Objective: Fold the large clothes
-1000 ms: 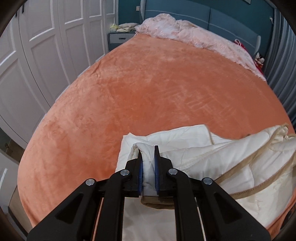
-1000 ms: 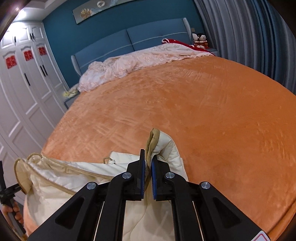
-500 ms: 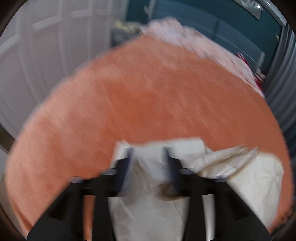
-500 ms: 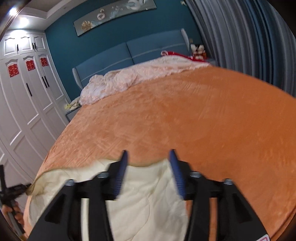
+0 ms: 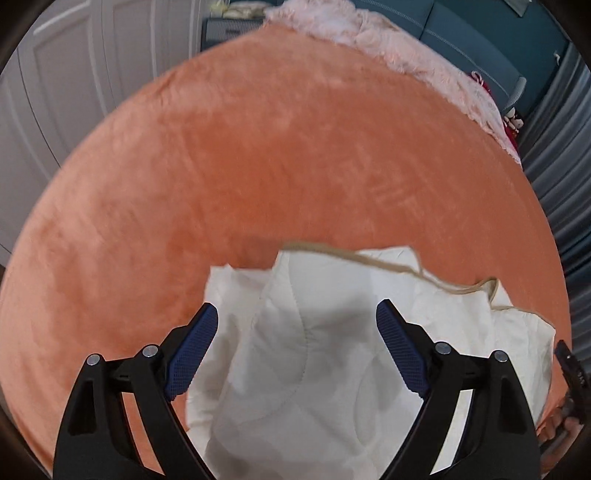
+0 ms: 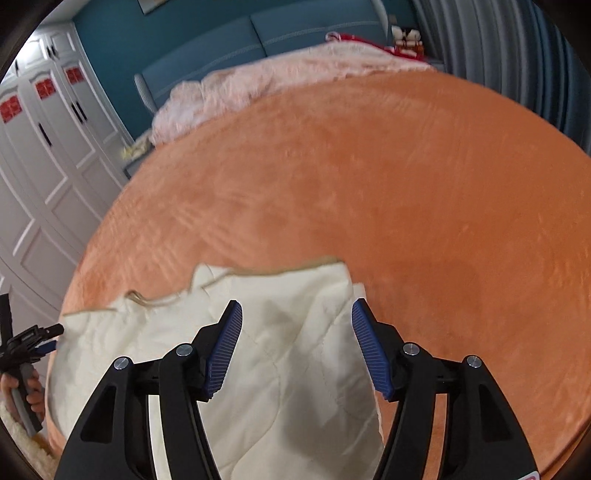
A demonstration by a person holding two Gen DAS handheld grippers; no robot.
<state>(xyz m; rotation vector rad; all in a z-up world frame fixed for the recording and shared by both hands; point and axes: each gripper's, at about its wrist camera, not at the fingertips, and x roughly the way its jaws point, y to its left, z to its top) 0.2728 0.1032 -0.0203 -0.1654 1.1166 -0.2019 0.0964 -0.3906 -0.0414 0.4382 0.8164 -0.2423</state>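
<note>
A cream quilted garment with tan trim [image 5: 332,332] lies folded at the near edge of the orange bed cover [image 5: 295,155]. It also shows in the right wrist view [image 6: 280,350]. My left gripper [image 5: 297,321] is open and empty, held above the garment's left part. My right gripper [image 6: 297,314] is open and empty, held above the garment's right part. The other hand's gripper shows at the left edge of the right wrist view [image 6: 29,339] and at the right edge of the left wrist view [image 5: 570,365].
A pink crumpled blanket [image 6: 266,81] lies at the head of the bed by the blue headboard [image 6: 258,37]. White wardrobe doors [image 6: 44,155] stand on the left. Grey curtains [image 6: 517,55] hang on the right. A bedside table [image 5: 229,26] stands by the headboard.
Both grippers have let go of the garment's folded edges and opened wide. The garment has dropped flat onto the bed. Both grippers have lifted a little above it.
</note>
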